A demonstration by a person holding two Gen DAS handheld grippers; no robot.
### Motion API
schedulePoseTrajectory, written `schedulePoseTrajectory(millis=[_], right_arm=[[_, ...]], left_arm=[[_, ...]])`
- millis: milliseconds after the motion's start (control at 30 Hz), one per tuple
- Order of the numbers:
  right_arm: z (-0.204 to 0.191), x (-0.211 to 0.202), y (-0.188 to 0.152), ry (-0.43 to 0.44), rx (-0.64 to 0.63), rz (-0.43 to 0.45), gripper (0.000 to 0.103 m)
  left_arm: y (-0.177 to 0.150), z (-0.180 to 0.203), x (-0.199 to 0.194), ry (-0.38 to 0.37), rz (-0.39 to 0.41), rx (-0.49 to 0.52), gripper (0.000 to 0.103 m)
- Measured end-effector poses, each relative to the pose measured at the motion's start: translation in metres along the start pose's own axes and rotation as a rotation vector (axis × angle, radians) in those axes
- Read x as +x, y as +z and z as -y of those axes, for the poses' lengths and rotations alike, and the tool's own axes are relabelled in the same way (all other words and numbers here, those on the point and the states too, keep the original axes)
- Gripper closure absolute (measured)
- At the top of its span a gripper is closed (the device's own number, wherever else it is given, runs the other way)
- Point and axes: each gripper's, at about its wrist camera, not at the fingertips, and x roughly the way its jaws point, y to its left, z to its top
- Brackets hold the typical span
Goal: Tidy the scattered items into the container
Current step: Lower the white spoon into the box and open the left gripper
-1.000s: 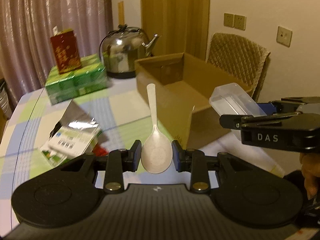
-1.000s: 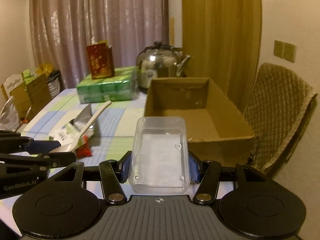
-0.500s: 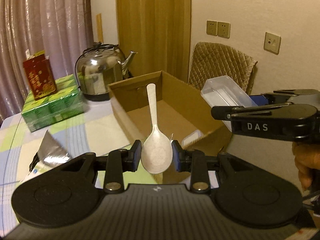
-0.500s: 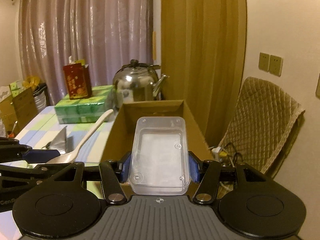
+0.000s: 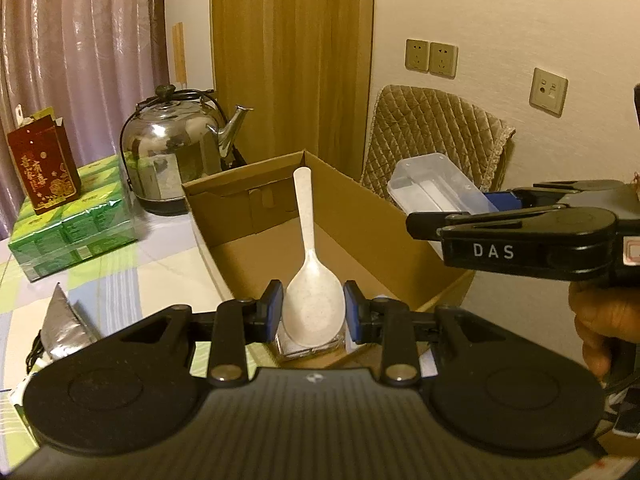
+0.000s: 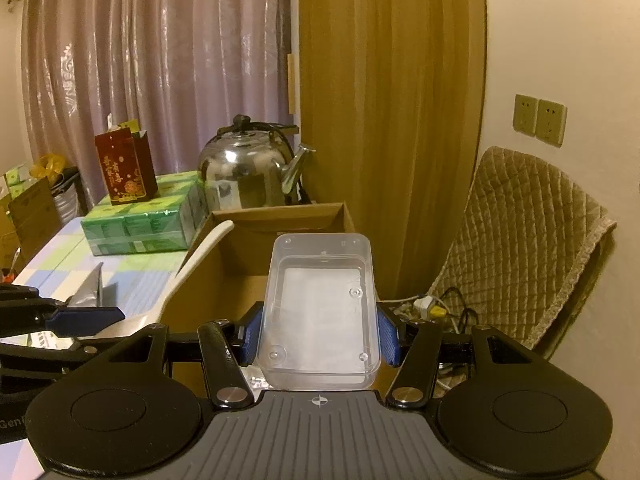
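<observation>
My left gripper [image 5: 314, 312] is shut on the bowl of a white rice spoon [image 5: 310, 280], handle pointing forward over the open cardboard box [image 5: 360, 200]. The spoon also shows in the right wrist view [image 6: 188, 268]. My right gripper [image 6: 318, 334] is shut on a clear plastic box [image 6: 320, 304], held above the cardboard box [image 6: 280, 216]. In the left wrist view the clear plastic box [image 5: 432, 192] hangs over the box's right wall. A small clear item [image 5: 312, 350] lies inside the cardboard box under the spoon.
A steel kettle [image 5: 176, 160] stands behind the box. A green package stack [image 5: 76, 216] carries a red carton [image 5: 42, 170]. A silver pouch [image 5: 64, 320] lies on the checked tablecloth [image 5: 160, 264]. A quilted chair [image 6: 520, 248] stands right of the table.
Both grippers have moved forward and right with their loads, from over the table to above the cardboard box. The box now lies directly below them.
</observation>
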Motion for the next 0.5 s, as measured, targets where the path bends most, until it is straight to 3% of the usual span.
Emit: schedulePoseTrajectory(millis=[500], right_arm=[[0.016, 0.039, 0.000, 0.011, 0.029, -0.044, 0.049]], left_arm=[[0.005, -0.008, 0.043, -0.008, -0.032, -0.004, 0.076]])
